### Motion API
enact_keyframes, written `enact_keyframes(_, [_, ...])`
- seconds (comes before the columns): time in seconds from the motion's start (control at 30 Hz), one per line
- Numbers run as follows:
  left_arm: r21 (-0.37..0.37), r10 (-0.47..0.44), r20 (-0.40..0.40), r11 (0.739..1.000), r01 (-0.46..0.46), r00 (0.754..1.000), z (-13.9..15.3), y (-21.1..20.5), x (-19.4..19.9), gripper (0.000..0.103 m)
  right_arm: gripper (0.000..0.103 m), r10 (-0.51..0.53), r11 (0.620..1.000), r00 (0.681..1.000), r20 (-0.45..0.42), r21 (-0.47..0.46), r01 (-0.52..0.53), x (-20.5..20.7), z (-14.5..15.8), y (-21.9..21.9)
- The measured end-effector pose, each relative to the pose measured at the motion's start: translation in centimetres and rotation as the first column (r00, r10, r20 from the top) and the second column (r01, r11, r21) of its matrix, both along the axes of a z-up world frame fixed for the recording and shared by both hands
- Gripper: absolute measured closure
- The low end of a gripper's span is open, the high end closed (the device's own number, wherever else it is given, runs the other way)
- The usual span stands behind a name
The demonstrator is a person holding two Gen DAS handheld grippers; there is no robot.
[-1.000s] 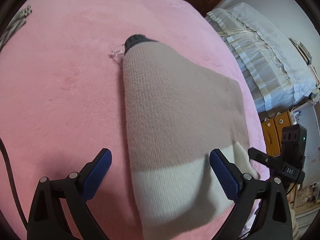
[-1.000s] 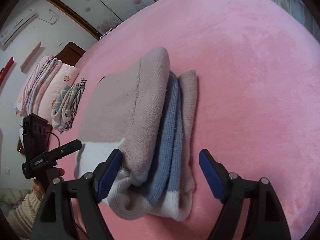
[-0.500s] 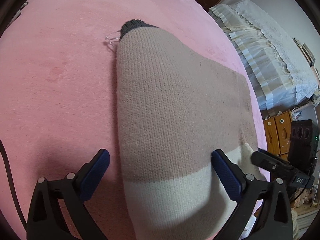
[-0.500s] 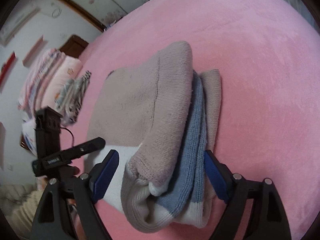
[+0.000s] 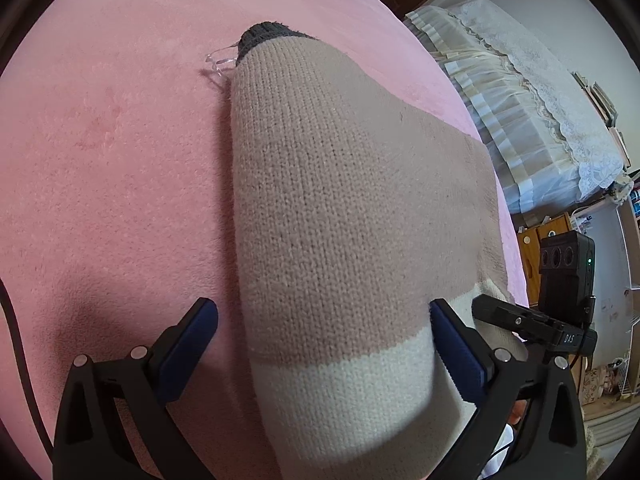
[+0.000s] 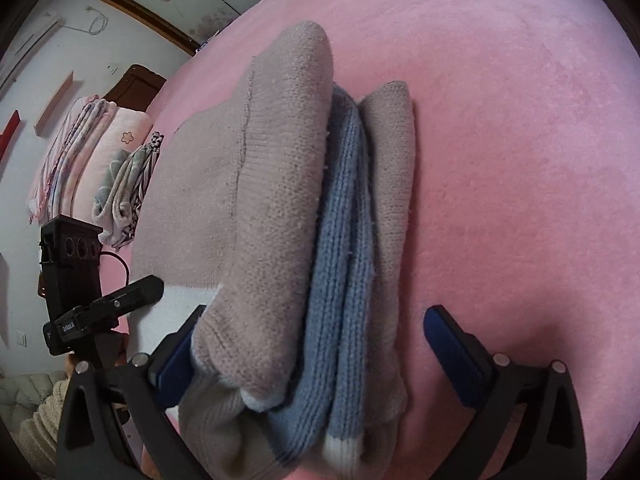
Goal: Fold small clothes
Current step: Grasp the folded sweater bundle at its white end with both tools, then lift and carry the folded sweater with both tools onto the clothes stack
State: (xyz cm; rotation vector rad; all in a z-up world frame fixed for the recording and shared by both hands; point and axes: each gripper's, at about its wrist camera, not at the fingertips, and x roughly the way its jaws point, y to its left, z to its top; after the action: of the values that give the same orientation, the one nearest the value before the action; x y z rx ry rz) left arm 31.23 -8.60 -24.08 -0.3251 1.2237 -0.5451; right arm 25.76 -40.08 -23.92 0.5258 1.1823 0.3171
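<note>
- A pink plush bed (image 5: pixel 120 184) fills both views; in the right wrist view, folded bedding (image 6: pixel 92 160) is stacked at the left edge of the frame.
- A folded knit sweater (image 5: pixel 340 208), taupe with a cream band and blue layers, is seen lying on the bed, at the centre of each frame.
- The left tool (image 5: pixel 324 344) is held wide open at the bottom of its frame, the sweater's near fold lying between the blue pads, unpressed.
- The right tool (image 6: pixel 316 348) is seen opening, its jaws straddling the sweater's layered edge; the left pad is partly hidden behind the fold.
</note>
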Motion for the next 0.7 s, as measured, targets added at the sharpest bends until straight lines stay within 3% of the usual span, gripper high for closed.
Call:
enact_keyframes(0.13, [0.001,0.012,0.007,1.000,-0.012,1.000,0.0,-0.3,-0.2,0.000,0.000,-0.006,1.000,1.000,0.022,0.006,0.006,0.6,0.2,0.7])
enact_keyframes(0.17, [0.007,0.012,0.010,1.000,-0.012,1.000,0.0,-0.3,-0.2,0.000,0.004,-0.004,1.000,0.999,0.032,0.003,0.004,0.8,0.3,1.2])
enact_keyframes(0.23, [0.027,0.011,0.017,1.000,-0.011,1.000,0.3,-0.2,-0.5,0.001,0.020,0.023,0.999,0.998,0.052,0.037,-0.025,1.1,0.6,2.1])
enact_keyframes(0.3, [0.046,0.008,0.022,0.999,-0.009,1.000,0.6,-0.4,-0.7,0.003,0.026,0.029,0.999,0.998,0.063,0.025,-0.031,1.4,0.9,2.8])
enact_keyframes(0.5, [0.069,0.018,0.022,0.997,-0.020,1.000,1.2,-1.1,-0.8,0.006,0.024,0.030,0.999,0.999,0.043,0.040,-0.032,1.5,0.4,2.5])
enact_keyframes(0.63, [0.111,-0.016,0.050,0.994,0.010,0.999,2.3,-2.1,-1.2,0.022,0.025,0.029,0.999,0.998,0.049,0.020,-0.030,1.4,0.5,2.6])
enact_keyframes(0.7, [0.159,-0.039,0.084,0.987,0.026,0.996,3.0,-2.9,-1.5,0.030,0.035,0.035,0.999,0.997,0.066,-0.001,-0.035,1.0,0.9,2.8])
